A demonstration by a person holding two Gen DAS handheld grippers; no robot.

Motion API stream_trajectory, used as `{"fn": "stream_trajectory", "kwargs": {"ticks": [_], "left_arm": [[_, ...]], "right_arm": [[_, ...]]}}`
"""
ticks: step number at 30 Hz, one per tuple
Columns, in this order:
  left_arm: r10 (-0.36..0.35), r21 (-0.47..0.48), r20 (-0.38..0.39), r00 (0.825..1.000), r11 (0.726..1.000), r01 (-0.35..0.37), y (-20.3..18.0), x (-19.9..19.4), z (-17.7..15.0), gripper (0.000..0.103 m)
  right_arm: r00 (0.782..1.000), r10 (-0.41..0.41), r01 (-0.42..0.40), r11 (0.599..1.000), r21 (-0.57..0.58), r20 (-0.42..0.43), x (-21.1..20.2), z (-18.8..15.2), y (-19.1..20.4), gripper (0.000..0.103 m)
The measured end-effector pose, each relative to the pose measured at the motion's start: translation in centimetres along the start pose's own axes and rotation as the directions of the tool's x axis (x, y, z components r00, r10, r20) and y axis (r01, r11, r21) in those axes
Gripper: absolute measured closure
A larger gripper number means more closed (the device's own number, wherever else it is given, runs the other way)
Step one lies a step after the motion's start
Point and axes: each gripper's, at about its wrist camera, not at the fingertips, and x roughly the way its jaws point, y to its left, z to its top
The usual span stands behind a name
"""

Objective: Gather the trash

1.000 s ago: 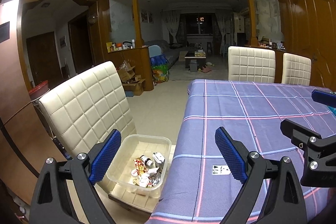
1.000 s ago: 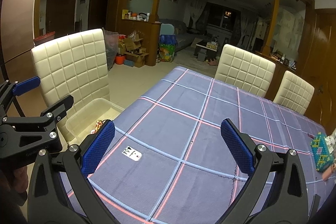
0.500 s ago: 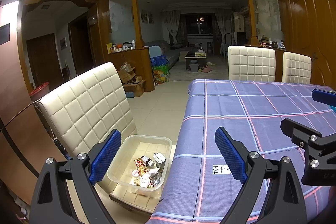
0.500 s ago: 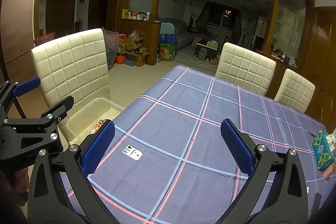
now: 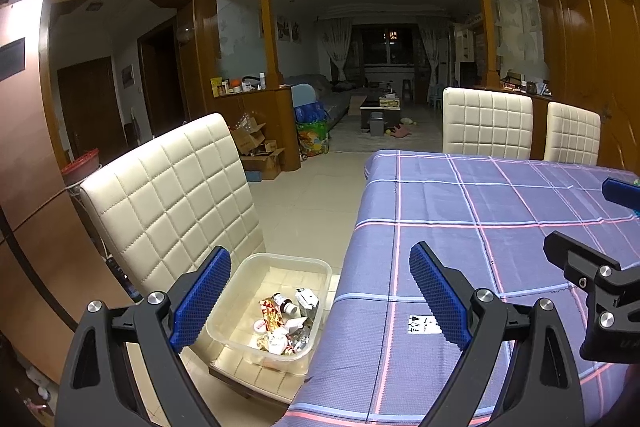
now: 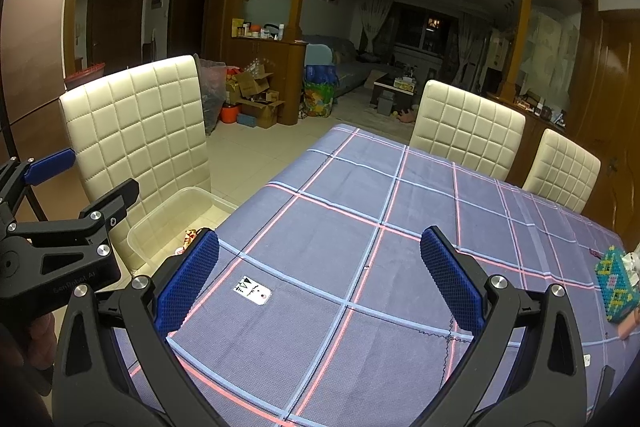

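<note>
2 released grippers, left and right, hover unchanged over 1 tablecloth; 1 bin, 3 chairs.

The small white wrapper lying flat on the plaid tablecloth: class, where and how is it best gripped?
The white wrapper lies flat on the tablecloth, so no side stands up. Probably bring the open right hand-held gripper from above, straddle its short width, and pinch the long edges.

Black left gripper body is showing faint embossed lettering, roughly "GenRobot AI"; small white card is showing unreadable marks.
</note>
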Motion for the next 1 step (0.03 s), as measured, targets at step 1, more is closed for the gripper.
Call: {"fn": "stream_trajectory", "kwargs": {"ticks": [1], "left_arm": [[0.002, 0.002, 0.002, 1.000, 1.000, -0.002, -0.04, -0.03, -0.01, 0.014]], "right_arm": [[1.000, 0.002, -0.002, 1.000, 0.001, 0.000, 0.00, -0.03, 0.03, 0.004]]}}
